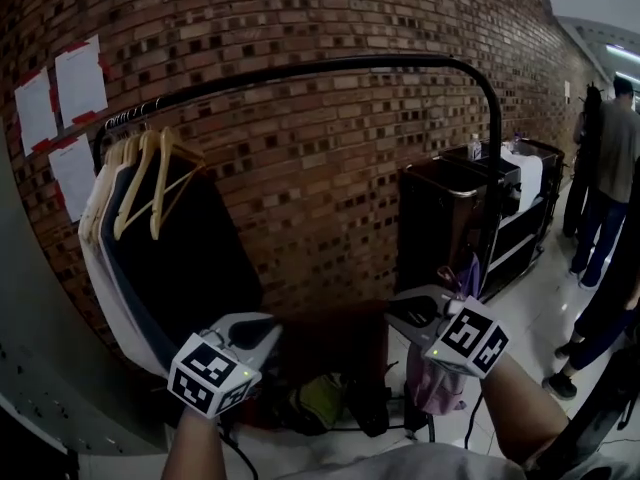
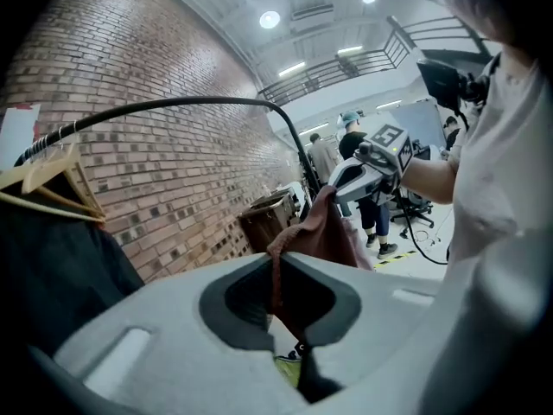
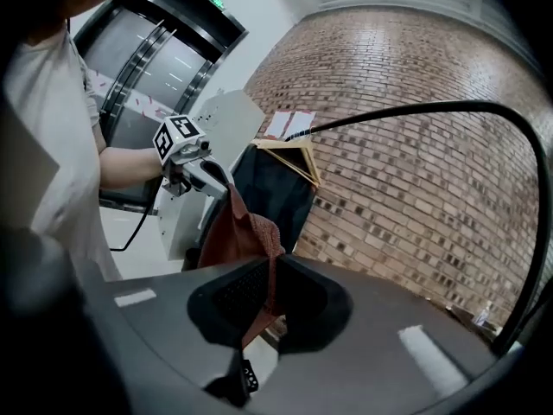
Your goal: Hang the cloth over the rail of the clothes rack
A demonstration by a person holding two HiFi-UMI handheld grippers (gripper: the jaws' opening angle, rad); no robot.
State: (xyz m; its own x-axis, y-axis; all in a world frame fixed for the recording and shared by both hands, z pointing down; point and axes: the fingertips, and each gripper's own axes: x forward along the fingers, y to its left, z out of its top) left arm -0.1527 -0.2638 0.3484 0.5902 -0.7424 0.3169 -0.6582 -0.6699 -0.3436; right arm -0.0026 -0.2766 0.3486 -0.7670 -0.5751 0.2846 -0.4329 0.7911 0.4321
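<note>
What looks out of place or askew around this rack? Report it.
Nothing looks damaged or spilled. The cloth is held between the left gripper and the right gripper, below the rail, not yet over it. The only untidy spot is a yellow-green item lying on the floor under the rack.

Our left gripper and right gripper are pale grey moulded shells, each bearing a black-and-white marker cube. Below the cube hangs a black cable. Our shirt is white and short-sleeved.
</note>
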